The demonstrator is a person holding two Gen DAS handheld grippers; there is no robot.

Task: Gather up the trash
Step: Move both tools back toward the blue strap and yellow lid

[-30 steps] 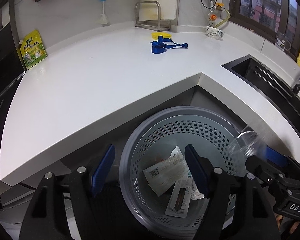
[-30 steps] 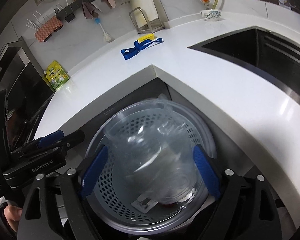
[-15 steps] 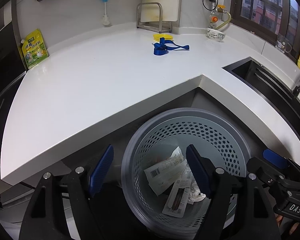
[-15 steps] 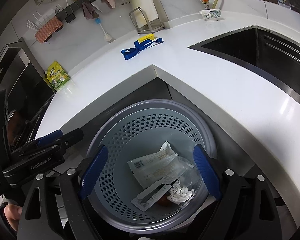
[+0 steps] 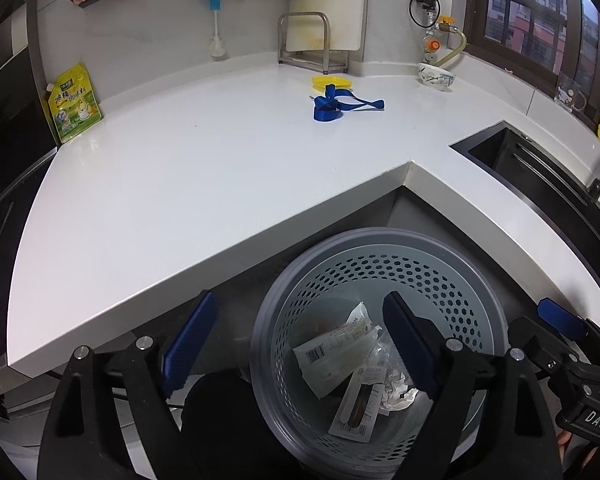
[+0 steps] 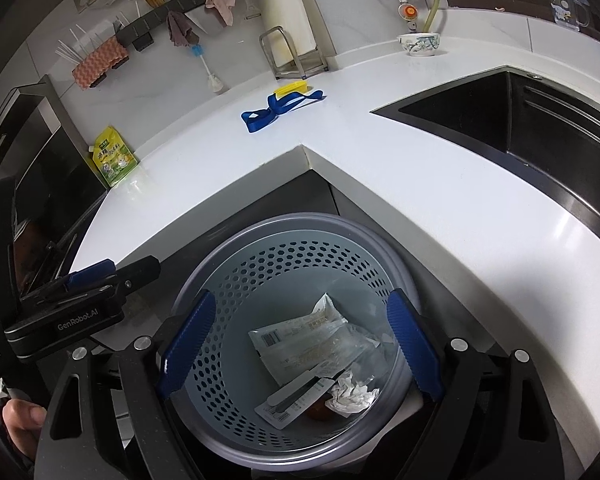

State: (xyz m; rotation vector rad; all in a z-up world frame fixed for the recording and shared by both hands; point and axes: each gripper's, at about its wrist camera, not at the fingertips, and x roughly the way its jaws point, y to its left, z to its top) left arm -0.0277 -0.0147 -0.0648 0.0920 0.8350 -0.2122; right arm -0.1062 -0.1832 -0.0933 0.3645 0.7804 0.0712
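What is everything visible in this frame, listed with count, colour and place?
Trash basket: 1, grey, perforated, below the counter corner.
Wrappers: several, white and clear, in the basket.
Crumpled paper: 1, white, in the basket.
Ribbon: 1, blue, far counter.
Lid: 1, yellow, behind the ribbon.
Pouch: 1, yellow-green, leaning on the wall, left.
Bowl: 1, white patterned, by the window.
Sink: 1, black, right.
Rack: 1, metal, back wall.
Left gripper: open, empty, over the basket.
Right gripper: open, empty, over the basket.
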